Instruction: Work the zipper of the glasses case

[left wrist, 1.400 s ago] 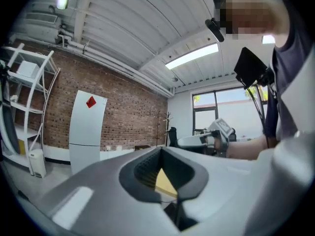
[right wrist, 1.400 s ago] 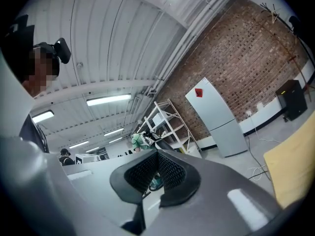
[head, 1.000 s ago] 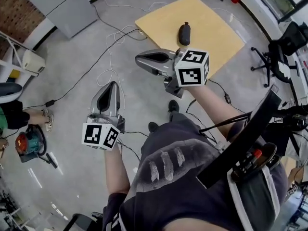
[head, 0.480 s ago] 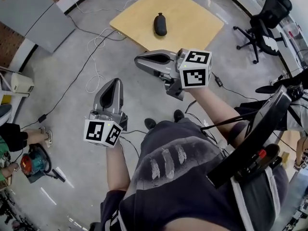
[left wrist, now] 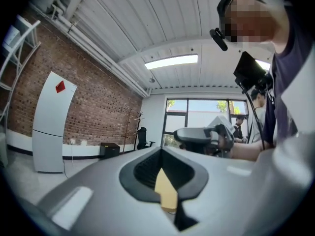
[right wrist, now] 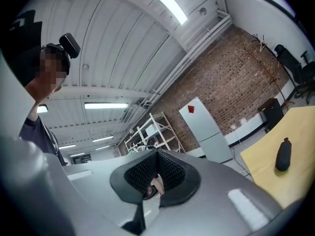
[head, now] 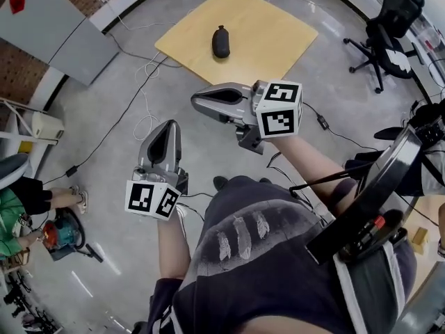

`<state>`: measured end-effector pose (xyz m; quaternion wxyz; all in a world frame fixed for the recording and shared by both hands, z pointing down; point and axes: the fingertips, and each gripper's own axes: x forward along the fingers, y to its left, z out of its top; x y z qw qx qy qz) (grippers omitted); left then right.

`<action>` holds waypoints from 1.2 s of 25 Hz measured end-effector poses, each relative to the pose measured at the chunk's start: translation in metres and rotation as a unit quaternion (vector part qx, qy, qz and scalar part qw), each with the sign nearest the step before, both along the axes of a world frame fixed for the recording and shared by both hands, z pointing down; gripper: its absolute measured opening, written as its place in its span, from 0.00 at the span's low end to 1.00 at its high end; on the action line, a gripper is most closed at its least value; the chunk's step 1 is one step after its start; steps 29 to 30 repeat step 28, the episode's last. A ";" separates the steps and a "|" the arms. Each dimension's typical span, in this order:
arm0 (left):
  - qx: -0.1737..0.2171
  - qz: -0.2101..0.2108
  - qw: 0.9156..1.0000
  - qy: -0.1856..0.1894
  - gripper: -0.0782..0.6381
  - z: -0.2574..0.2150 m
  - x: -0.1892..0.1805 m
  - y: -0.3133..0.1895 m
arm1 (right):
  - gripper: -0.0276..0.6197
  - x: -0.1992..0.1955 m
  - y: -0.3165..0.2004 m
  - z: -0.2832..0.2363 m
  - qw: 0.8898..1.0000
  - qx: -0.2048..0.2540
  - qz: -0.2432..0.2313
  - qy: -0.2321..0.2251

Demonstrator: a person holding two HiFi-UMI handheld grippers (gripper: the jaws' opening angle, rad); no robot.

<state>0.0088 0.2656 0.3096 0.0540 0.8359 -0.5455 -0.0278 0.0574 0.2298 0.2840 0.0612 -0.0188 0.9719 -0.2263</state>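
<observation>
A dark, oval glasses case [head: 220, 42] lies alone on a light wooden table [head: 271, 26] standing on the floor ahead of me. It also shows at the right edge of the right gripper view, where the case [right wrist: 282, 155] rests on the table [right wrist: 275, 186]. My left gripper [head: 170, 125] is held over the bare floor, well short of the table, shut with nothing in it. My right gripper [head: 197, 102] points left at chest height, also shut and empty. Its tip lies just short of the table's near edge. Seen close up, the left gripper [left wrist: 160, 151] and the right gripper [right wrist: 156, 155] both have their jaws together.
Cables [head: 142, 82] trail across the grey floor left of the table. A white cabinet [head: 52, 19] stands by the brick wall at the upper left. An office chair [head: 386, 26] is at the right. A red and teal machine [head: 59, 232] and a seated person [head: 14, 200] are at the left edge.
The table and case have slid leftwards in the head view. Both grippers stay shut and hold nearly the same pose, the left one a little lower.
</observation>
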 end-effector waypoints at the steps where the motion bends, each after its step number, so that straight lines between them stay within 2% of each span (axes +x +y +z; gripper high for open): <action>1: 0.005 -0.001 1.000 -0.004 0.11 -0.003 0.013 0.003 | 0.05 0.013 0.003 -0.002 1.000 0.002 0.001 -0.005; 7: 0.016 -0.009 1.000 -0.024 0.11 -0.015 0.072 0.024 | 0.05 0.073 0.016 -0.010 1.000 0.018 0.011 -0.020; 14: 0.005 -0.059 0.998 -0.036 0.11 -0.007 0.119 0.066 | 0.05 0.118 0.049 0.000 0.999 0.017 -0.036 -0.025; 18: -0.018 -0.096 0.994 -0.047 0.11 -0.008 0.115 0.096 | 0.05 0.118 0.065 0.002 0.997 -0.001 -0.064 -0.036; 23: -0.029 -0.137 0.989 -0.053 0.11 -0.010 0.104 0.121 | 0.05 0.113 0.074 0.006 0.995 -0.020 -0.082 -0.044; 30: -0.036 -0.147 0.987 -0.056 0.11 0.001 0.081 0.147 | 0.05 0.086 0.097 0.013 0.994 -0.019 -0.094 -0.043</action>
